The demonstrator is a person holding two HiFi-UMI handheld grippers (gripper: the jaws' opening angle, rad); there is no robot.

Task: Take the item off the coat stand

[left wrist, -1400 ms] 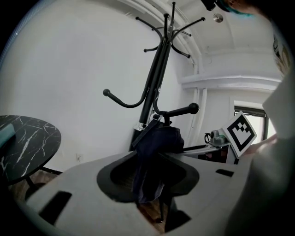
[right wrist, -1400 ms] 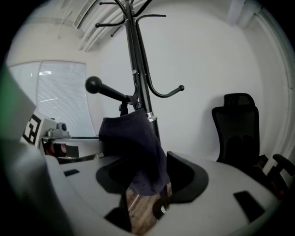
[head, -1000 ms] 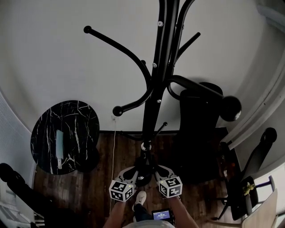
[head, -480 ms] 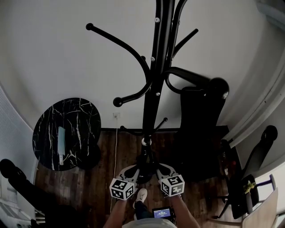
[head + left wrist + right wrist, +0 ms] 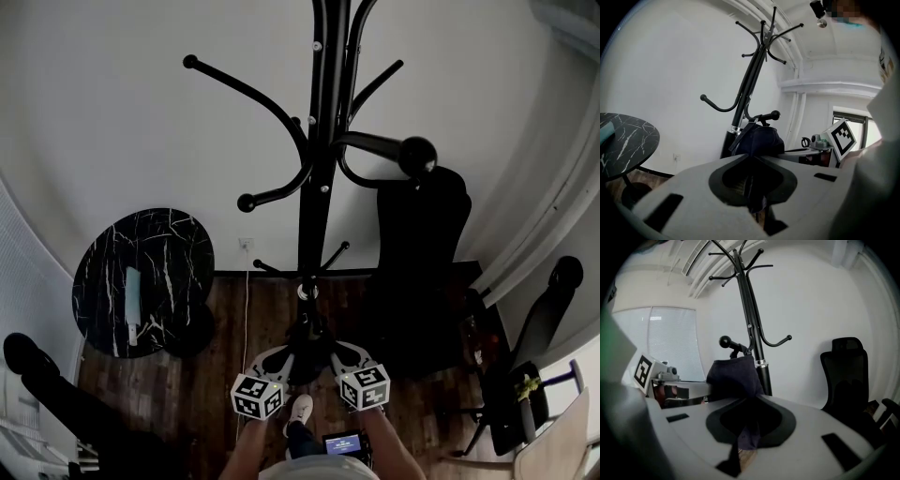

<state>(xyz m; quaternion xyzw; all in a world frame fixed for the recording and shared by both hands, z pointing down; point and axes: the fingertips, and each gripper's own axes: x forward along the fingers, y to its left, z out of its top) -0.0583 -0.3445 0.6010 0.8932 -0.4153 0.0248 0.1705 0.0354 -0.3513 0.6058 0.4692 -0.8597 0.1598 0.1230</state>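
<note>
both tongs are low down, near the foot of the coat stand (image 5: 314, 187). the left gripper (image 5: 281, 362) and the right gripper (image 5: 337, 360) are each pinched shut on the dark cloth item (image 5: 760, 140). it sits between them, just in front of the pole. i think it is nearly off. next, pull it away gently so its strap (image 5: 740, 137) does not catch.
</note>
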